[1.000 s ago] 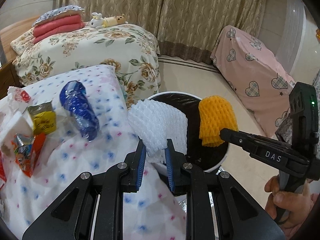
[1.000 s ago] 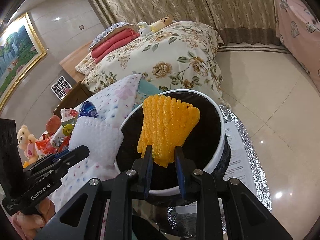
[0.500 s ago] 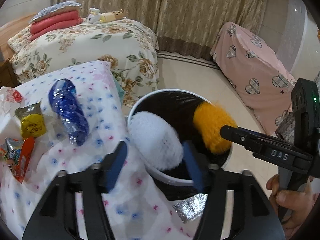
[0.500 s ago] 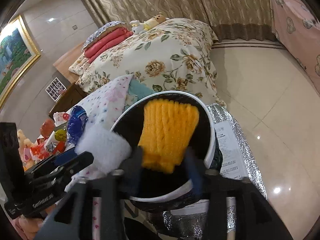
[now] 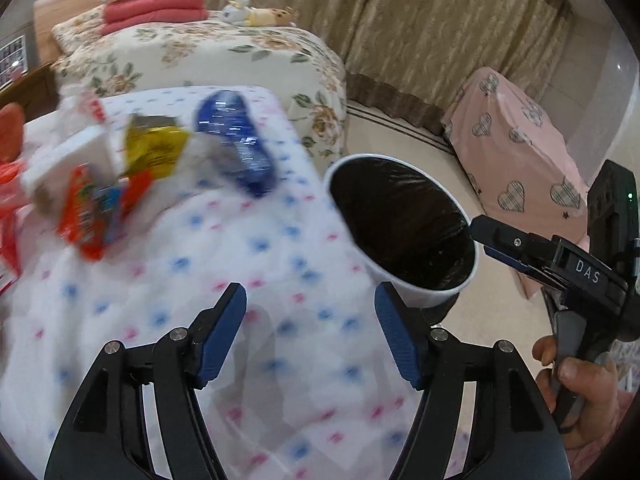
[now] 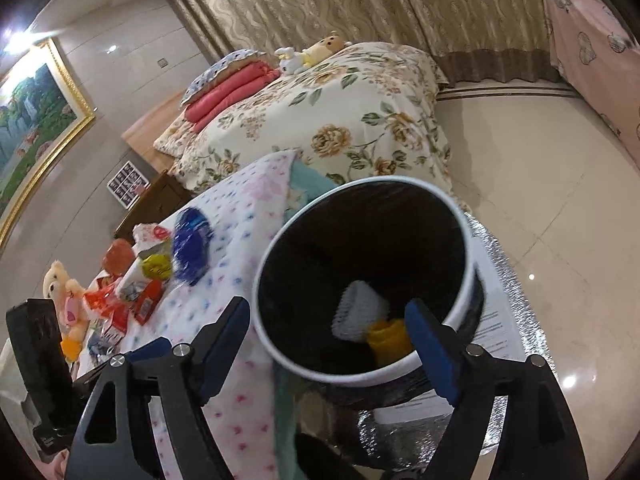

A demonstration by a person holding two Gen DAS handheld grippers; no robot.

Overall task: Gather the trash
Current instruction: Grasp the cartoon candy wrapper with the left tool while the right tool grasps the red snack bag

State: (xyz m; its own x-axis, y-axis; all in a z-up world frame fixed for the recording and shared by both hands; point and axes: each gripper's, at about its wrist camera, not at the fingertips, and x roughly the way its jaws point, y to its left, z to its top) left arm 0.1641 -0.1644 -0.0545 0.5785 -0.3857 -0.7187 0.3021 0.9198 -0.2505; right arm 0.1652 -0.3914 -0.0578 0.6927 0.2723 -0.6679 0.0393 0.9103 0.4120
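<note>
Both grippers, left and right, are opening with nothing between their fingers. Two foam nets lie in the bin. Next comes the blue bottle.

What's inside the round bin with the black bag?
In the right wrist view, the bin holds a white foam net and an orange foam net lying near the bottom. Anything under them, and the rest of the dark bottom, is hidden.
</note>
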